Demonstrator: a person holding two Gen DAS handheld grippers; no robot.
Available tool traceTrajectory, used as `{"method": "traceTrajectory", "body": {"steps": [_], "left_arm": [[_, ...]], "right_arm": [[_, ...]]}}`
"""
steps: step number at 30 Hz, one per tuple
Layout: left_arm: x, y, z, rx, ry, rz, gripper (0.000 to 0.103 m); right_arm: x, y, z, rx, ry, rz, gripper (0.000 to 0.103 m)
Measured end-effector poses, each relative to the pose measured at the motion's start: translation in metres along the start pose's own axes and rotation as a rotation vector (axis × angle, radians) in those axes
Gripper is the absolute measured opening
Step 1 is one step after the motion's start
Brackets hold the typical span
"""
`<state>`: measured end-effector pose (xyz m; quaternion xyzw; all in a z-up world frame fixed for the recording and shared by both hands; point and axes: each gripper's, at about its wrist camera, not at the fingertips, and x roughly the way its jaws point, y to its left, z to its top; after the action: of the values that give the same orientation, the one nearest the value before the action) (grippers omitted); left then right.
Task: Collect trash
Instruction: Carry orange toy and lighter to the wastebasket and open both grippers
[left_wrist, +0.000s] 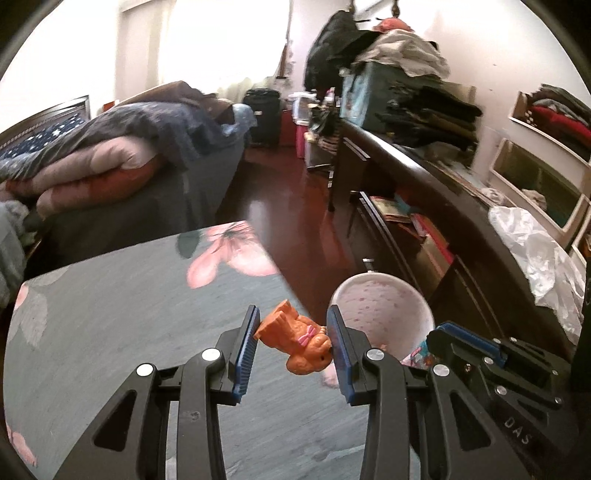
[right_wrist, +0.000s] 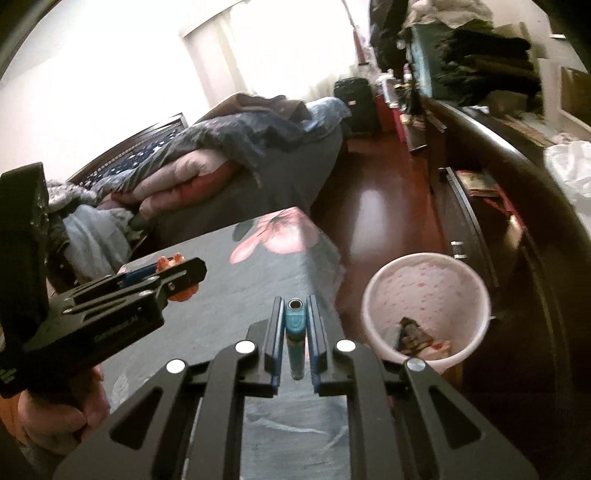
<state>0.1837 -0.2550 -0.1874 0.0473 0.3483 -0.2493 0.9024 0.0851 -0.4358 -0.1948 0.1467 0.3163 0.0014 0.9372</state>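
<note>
My left gripper (left_wrist: 291, 332) is shut on an orange toy figure (left_wrist: 299, 341) with a pink bow, held above the grey floral table (left_wrist: 110, 314). My right gripper (right_wrist: 293, 321) is shut on a slim teal lighter (right_wrist: 295, 332), its metal top pointing forward. A pink-speckled white bin (right_wrist: 424, 306) stands on the floor to the right of the table and holds a few scraps (right_wrist: 413, 332). In the left wrist view that bin (left_wrist: 384, 306) lies just right of the toy, with the right gripper (left_wrist: 465, 341) beside it. The left gripper (right_wrist: 162, 280) shows at the left of the right wrist view, held by a hand (right_wrist: 59, 413).
A bed (left_wrist: 129, 147) piled with blankets lies beyond the table. A dark sideboard (left_wrist: 424, 177) stacked with clothes and a white plastic bag (left_wrist: 535, 254) runs along the right. Glossy red-brown floor (left_wrist: 295, 206) stretches between them toward a black suitcase (left_wrist: 262, 114).
</note>
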Motion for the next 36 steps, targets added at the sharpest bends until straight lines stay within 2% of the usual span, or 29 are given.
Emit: {"method": "traceTrajectory", "body": {"steps": [9, 16, 21, 27, 32, 36], "left_arm": [[0.024, -0.056, 0.020, 0.091, -0.021, -0.113, 0.037], [0.063, -0.091, 0.026, 0.142, 0.001, -0.164, 0.037], [0.114, -0.109, 0.026, 0.139, 0.099, -0.193, 0.037], [0.177, -0.117, 0.020, 0.091, 0.214, -0.195, 0.037], [0.207, -0.108, 0.016, 0.030, 0.289, -0.196, 0.038], [0.220, -0.107, 0.015, 0.032, 0.308, -0.188, 0.037]], "right_arm": [[-0.010, -0.062, 0.007, 0.071, -0.046, -0.163, 0.013], [0.007, -0.106, 0.011, 0.133, -0.042, -0.257, 0.013], [0.037, -0.134, 0.012, 0.179, -0.016, -0.309, 0.013], [0.078, -0.160, 0.010, 0.214, 0.035, -0.341, 0.013], [0.108, -0.171, 0.008, 0.244, 0.060, -0.336, 0.014], [0.121, -0.174, 0.007, 0.239, 0.064, -0.352, 0.016]]}}
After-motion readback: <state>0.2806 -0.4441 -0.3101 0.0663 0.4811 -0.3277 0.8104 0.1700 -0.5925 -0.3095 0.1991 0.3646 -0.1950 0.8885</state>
